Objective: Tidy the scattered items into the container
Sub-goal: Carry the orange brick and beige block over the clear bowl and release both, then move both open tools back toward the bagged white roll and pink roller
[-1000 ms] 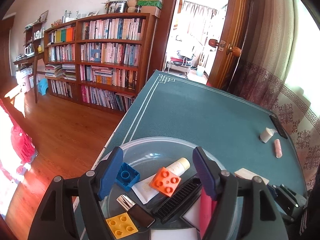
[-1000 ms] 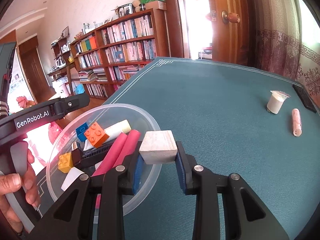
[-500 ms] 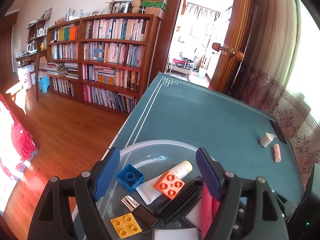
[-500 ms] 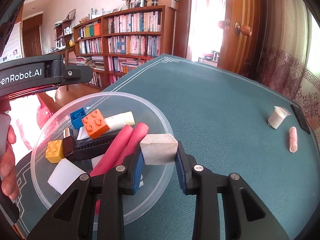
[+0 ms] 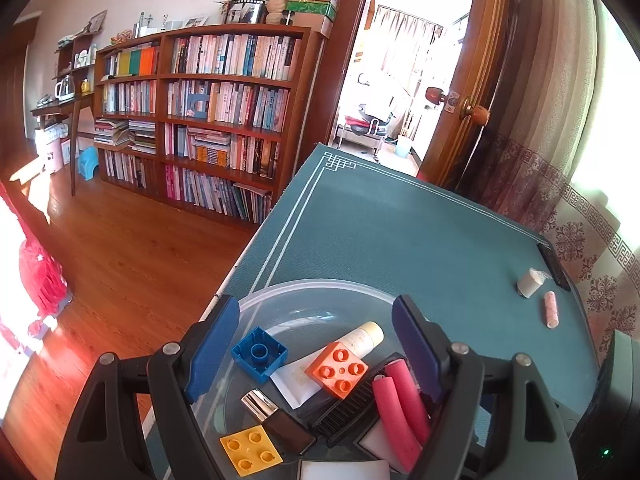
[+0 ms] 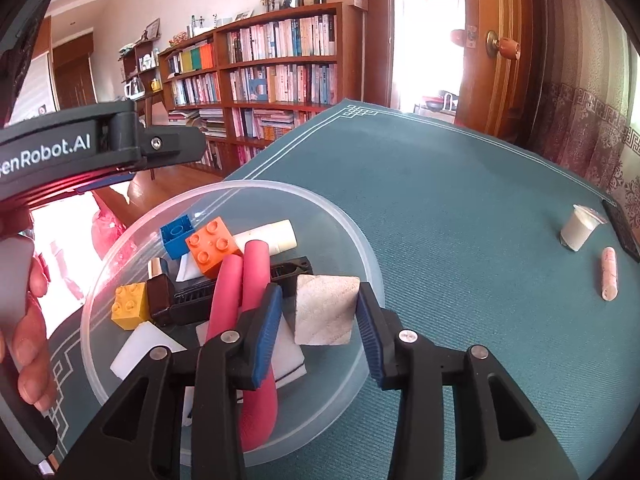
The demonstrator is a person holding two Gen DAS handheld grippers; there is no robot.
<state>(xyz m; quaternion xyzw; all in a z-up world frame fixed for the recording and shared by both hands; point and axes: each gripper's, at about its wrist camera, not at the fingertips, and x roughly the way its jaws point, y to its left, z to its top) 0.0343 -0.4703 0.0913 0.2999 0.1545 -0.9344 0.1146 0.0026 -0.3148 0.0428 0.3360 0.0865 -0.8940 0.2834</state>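
The right gripper (image 6: 318,316) sat low in the frame over the near rim of the clear bowl (image 6: 360,236), its blue-padded jaws spread wider than the pale stone block (image 6: 325,309) between them. The block was tilted on a corner, its right tip against the right pad and a gap showing at the left pad; whether it was loose or still pinched could not be told. Beneath it lay white foam pieces (image 6: 138,346), two pink foam rollers (image 6: 240,292), a black comb (image 6: 200,300), an orange brick (image 6: 210,246), a blue brick (image 6: 176,236), a yellow brick (image 6: 128,306) and a cream tube (image 6: 268,236).

The left gripper (image 5: 316,344) hovered above the bowl's left side with its jaws wide apart and nothing between them.

On the green table cloth (image 6: 460,200), at the right of the frame and well apart from the bowl, stood a small white cup (image 6: 578,232) with a pink stick (image 6: 609,274) lying just beside it.
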